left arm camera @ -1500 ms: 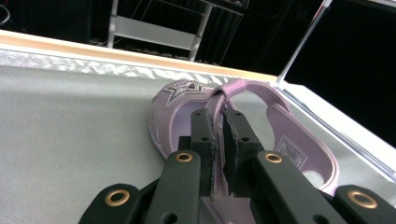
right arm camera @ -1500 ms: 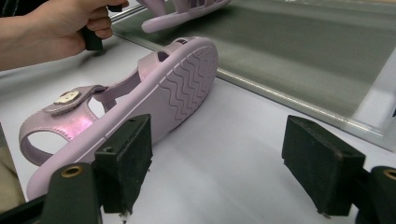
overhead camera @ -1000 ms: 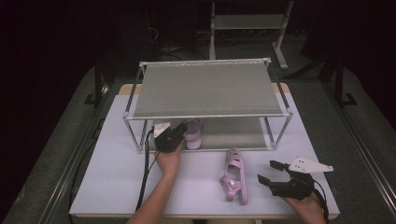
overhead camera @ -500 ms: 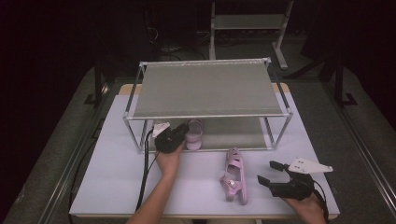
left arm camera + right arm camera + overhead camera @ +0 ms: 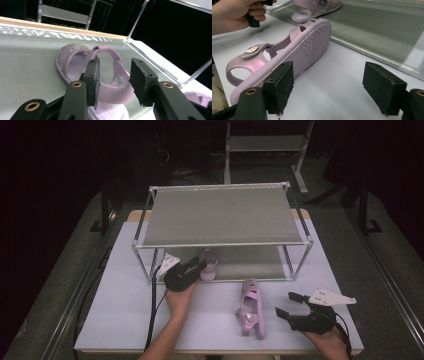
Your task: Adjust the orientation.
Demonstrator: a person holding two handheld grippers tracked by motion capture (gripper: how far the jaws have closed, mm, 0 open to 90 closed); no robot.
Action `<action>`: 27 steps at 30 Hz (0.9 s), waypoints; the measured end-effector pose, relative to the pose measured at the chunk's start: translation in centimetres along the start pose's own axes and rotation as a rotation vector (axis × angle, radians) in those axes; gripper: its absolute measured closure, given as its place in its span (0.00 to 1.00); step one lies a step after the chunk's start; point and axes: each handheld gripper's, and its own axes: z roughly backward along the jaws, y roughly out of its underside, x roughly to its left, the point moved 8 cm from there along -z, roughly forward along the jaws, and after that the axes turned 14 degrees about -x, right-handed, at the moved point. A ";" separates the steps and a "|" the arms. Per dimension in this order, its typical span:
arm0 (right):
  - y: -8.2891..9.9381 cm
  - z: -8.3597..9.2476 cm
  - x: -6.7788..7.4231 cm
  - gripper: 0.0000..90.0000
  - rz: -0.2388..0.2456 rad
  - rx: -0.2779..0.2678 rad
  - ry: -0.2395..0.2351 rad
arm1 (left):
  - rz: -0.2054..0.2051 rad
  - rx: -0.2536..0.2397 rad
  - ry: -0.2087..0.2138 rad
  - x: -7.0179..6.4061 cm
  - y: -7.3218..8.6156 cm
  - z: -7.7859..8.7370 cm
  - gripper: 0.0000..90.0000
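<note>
Nothing much had moved since the earlier frames: both grippers stayed put.
One pink sandal sat on the lower shelf of the rack, half hidden under its top; left gripper spread behind its heel. Second sandal lay sideways on the table; right gripper spread wide beside it.
</note>
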 end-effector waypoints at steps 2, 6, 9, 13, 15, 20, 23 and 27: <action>0.0 0.0 0.0 0.27 -0.004 -0.002 0.003 | -0.009 0.003 0.001 -0.1 0.0 0.4 0.66; -0.1 -0.1 0.0 0.28 -0.006 -0.006 -0.001 | -0.012 0.006 0.011 -0.4 -0.2 1.1 0.65; 0.0 -0.1 0.1 0.28 -0.004 0.000 -0.005 | -0.011 0.006 0.020 -0.7 -0.3 1.8 0.65; -0.2 -0.1 0.4 0.29 -0.009 -0.009 -0.007 | 0.001 0.018 0.033 -0.9 -0.5 2.7 0.65; -0.4 0.0 0.4 0.31 -0.008 -0.023 -0.004 | -0.004 0.021 0.041 -1.0 -0.6 3.1 0.65; -0.6 -0.3 0.7 0.39 -0.006 -0.031 -0.030 | -0.021 0.021 0.066 -1.1 -1.2 4.3 0.64; -0.8 -0.5 1.2 0.44 -0.005 -0.035 -0.059 | -0.036 0.035 0.079 -1.3 -1.3 4.8 0.60; -1.1 -0.6 1.9 0.52 -0.003 -0.042 -0.085 | -0.061 0.048 0.108 -1.5 -1.5 5.7 0.56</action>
